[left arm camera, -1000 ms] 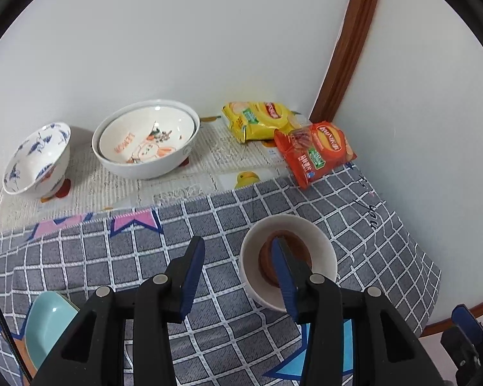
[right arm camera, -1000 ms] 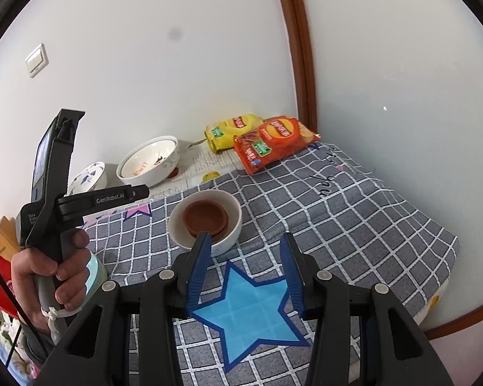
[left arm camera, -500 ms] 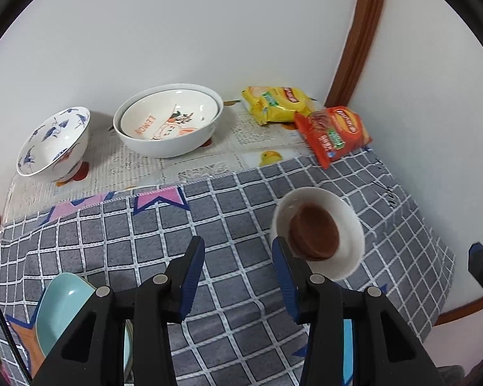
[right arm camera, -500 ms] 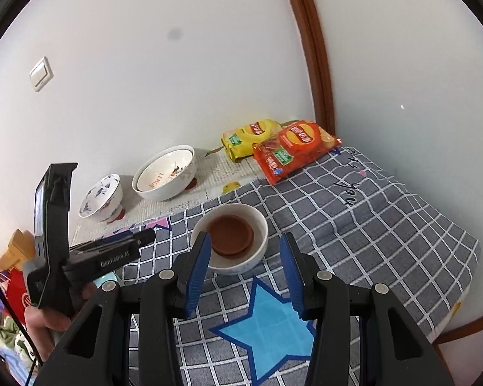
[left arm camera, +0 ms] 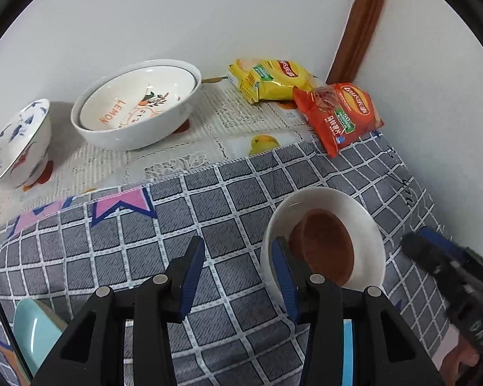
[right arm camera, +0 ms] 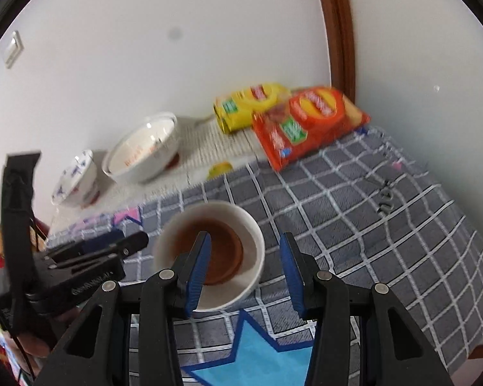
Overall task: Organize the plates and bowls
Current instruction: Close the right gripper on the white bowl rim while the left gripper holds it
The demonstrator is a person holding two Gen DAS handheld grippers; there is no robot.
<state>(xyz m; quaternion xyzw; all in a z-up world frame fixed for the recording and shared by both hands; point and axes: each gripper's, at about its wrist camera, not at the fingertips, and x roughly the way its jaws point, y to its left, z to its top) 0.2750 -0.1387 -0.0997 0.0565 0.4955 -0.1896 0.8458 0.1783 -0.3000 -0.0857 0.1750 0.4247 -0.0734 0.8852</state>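
A white bowl (left arm camera: 367, 222) with a brown dish (left arm camera: 325, 247) inside sits on the grey checked cloth (left arm camera: 209, 209). My left gripper (left arm camera: 238, 263) is open and empty, its right finger at the bowl's left rim. In the right wrist view the same bowl (right arm camera: 251, 234) lies under my open right gripper (right arm camera: 243, 263), whose left finger overlaps the brown dish (right arm camera: 225, 251). Two nested white LEMON bowls (left arm camera: 135, 106) and a blue-patterned bowl (left arm camera: 16, 141) stand at the back by the wall.
A yellow snack bag (left arm camera: 270, 78) and a red snack bag (left arm camera: 341, 115) lie in the back right corner. A pale blue plate (left arm camera: 32, 331) shows at the lower left. The right gripper's body (left arm camera: 450, 273) shows at the right edge. Walls close in behind and right.
The left gripper has moved down and right toward the white bowl. The right gripper has moved forward over the bowl, so its left finger now overlaps it. Both stay open.
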